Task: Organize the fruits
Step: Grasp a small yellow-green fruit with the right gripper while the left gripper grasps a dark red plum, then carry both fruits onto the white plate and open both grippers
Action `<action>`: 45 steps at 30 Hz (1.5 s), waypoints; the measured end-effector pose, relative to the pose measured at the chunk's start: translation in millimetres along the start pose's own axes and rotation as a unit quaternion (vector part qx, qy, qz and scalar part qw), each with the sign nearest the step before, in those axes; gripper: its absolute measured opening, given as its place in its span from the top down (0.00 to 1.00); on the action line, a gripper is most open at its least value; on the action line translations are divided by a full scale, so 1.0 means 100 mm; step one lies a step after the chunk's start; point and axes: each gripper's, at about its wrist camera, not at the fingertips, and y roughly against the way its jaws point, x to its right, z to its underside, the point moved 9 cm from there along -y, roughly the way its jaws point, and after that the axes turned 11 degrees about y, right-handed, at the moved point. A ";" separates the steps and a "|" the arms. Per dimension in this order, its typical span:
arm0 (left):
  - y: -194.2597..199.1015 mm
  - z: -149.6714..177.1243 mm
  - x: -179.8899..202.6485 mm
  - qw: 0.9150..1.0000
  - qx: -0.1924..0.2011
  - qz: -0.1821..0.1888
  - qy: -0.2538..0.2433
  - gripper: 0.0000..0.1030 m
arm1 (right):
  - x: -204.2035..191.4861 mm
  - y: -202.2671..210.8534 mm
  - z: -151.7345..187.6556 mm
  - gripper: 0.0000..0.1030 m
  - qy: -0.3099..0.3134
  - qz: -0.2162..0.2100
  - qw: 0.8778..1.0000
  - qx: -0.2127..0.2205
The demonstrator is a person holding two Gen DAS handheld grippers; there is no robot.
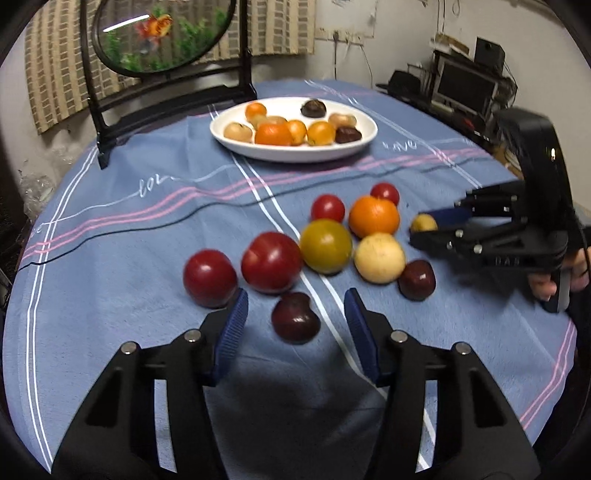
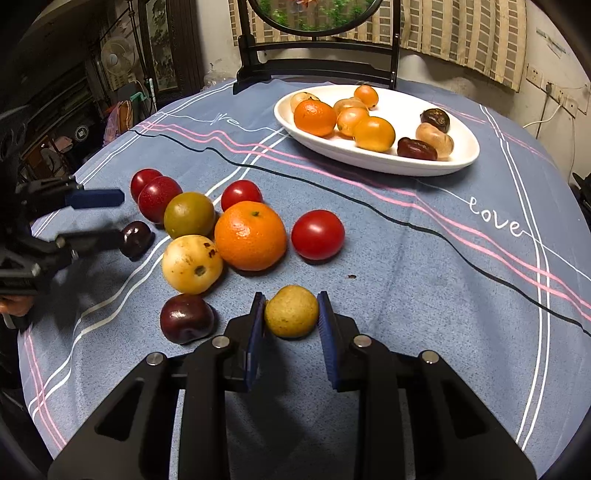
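Observation:
Several loose fruits lie on the blue tablecloth: red tomatoes (image 1: 271, 261), a green-yellow one (image 1: 325, 245), an orange (image 1: 373, 216), a pale yellow fruit (image 1: 379, 257) and dark plums. My left gripper (image 1: 295, 317) is open, its pads on either side of a dark plum (image 1: 295, 317); it also shows in the right wrist view (image 2: 99, 218). My right gripper (image 2: 291, 314) is shut on a small yellow fruit (image 2: 291, 311) on the cloth; it also shows in the left wrist view (image 1: 428, 225). A white oval plate (image 1: 364, 146) at the back holds several small fruits.
A dark-framed round fish-tank ornament (image 1: 162, 33) stands on a black stand behind the plate. The round table's edge curves at left and right. A monitor and clutter (image 1: 465, 88) sit beyond the table at the far right.

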 end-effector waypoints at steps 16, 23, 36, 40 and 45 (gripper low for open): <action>-0.21 0.11 -0.07 0.999 -0.047 -0.012 0.010 0.61 | -0.01 0.00 0.00 0.72 0.001 0.001 1.000 0.000; -0.23 0.10 -0.10 0.999 -0.048 -0.010 0.017 0.65 | -0.01 0.00 0.00 0.72 0.001 0.001 1.000 0.000; -0.21 0.11 -0.08 0.999 -0.045 -0.002 0.017 0.71 | 0.06 0.06 -0.02 0.72 -0.007 0.011 1.000 0.008; -0.11 0.07 -0.01 0.999 -0.029 0.025 0.017 0.71 | 0.06 0.10 -0.05 0.72 -0.009 0.011 1.000 0.018; 0.04 -0.08 0.07 0.999 0.011 0.046 0.012 0.71 | 0.17 0.16 -0.11 0.72 -0.025 0.018 0.999 0.043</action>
